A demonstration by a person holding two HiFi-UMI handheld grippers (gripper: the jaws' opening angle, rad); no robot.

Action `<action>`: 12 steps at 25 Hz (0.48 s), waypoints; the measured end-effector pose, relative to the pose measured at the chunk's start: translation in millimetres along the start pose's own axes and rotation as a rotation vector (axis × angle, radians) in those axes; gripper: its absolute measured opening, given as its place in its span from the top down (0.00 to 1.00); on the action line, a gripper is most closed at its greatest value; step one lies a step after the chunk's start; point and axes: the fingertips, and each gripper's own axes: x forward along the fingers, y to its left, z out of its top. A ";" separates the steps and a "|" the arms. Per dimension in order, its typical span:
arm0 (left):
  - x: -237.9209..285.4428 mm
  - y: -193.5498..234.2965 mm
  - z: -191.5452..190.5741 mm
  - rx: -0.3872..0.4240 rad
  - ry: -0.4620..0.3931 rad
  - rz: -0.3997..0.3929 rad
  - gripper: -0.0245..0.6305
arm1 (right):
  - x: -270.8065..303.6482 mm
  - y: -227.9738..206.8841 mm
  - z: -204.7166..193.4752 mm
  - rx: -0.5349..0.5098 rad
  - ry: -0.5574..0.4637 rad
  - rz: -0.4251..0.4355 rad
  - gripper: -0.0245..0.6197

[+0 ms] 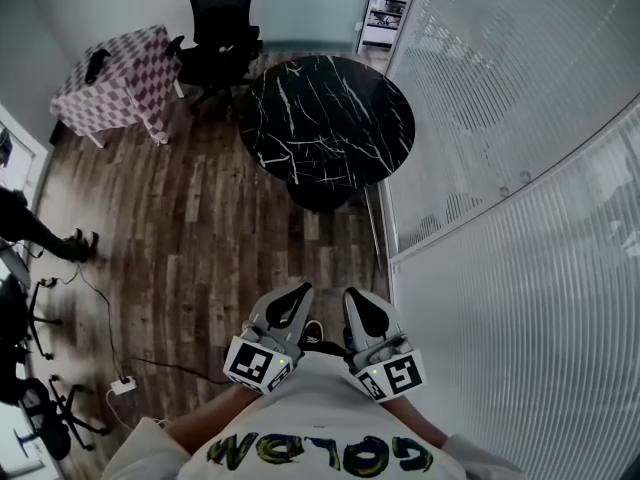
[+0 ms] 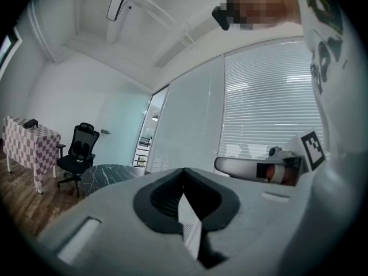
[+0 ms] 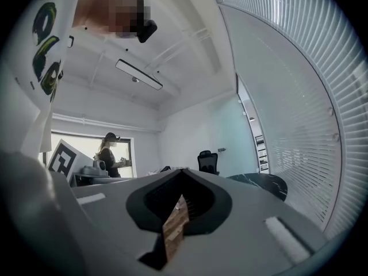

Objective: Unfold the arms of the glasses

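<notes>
No glasses show in any view. Both grippers are held close to my chest, pointing level out over the wooden floor. In the head view my left gripper [image 1: 301, 289] has its jaws together with nothing between them, and my right gripper [image 1: 351, 294] beside it is the same. In the left gripper view the left gripper [image 2: 184, 170] has its two tips meeting at a point. The right gripper [image 3: 184, 170] looks the same in its own view. A round black marble table [image 1: 327, 118] stands ahead of me, some way beyond both grippers.
A black office chair [image 1: 222, 28] and a table with a checked cloth [image 1: 115, 78] stand at the far left. Glass walls with blinds [image 1: 500, 168] run along the right. A cable and power strip [image 1: 122, 386] lie on the floor. Another person [image 3: 109, 154] stands at the left.
</notes>
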 end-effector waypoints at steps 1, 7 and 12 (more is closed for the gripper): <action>2.8 -3.3 -0.5 0.002 0.002 -0.002 0.96 | -2.3 -3.9 0.1 0.002 -0.001 -0.003 0.96; 17.8 -21.3 -3.3 0.016 0.016 -0.005 0.96 | -17.6 -19.8 3.2 0.008 -0.013 0.007 0.96; 31.7 -36.8 -9.3 0.018 0.034 -0.013 0.96 | -30.5 -36.9 3.2 0.026 -0.022 -0.005 0.96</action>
